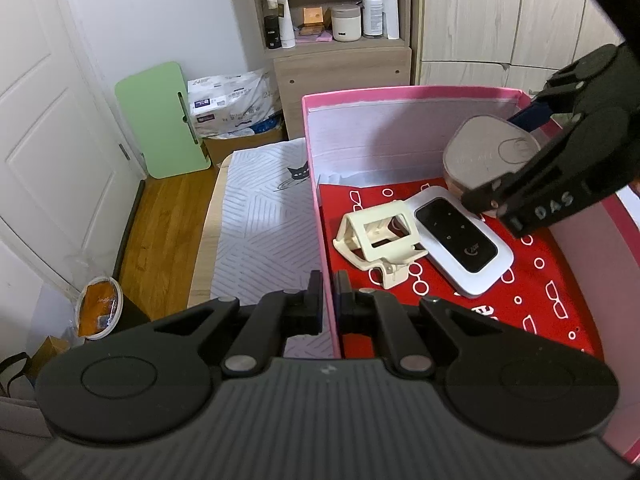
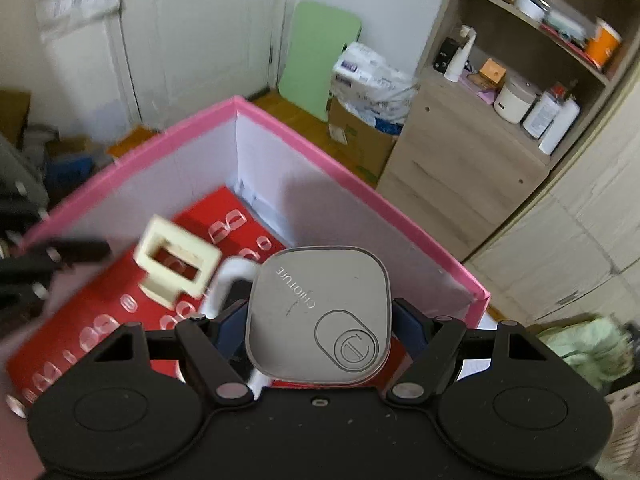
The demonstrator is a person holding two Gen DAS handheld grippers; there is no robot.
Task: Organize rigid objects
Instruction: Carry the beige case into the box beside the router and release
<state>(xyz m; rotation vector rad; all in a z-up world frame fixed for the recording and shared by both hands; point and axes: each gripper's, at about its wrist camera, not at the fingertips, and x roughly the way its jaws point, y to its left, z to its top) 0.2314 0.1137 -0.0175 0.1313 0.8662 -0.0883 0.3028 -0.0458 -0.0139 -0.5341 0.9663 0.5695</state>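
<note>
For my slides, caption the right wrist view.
Right claw carries a grey compact over the pink box.

Left gripper [image 1: 329, 300]: matte black, ribbed housing, round caps at four and eight o'clock, silver pivot rivets.
Right gripper [image 2: 320, 320]: same black build, blue pads, white "DAS" lettering on one finger.

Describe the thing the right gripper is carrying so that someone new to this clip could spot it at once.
Start at the pink box with the red patterned sheet on its floor. Above its far right corner, the right gripper grips a grey-beige compact case, rounded-square, with an oval clasp on its lid. The cream plastic frame is open and angular, and the white device has a black glossy face.
</note>
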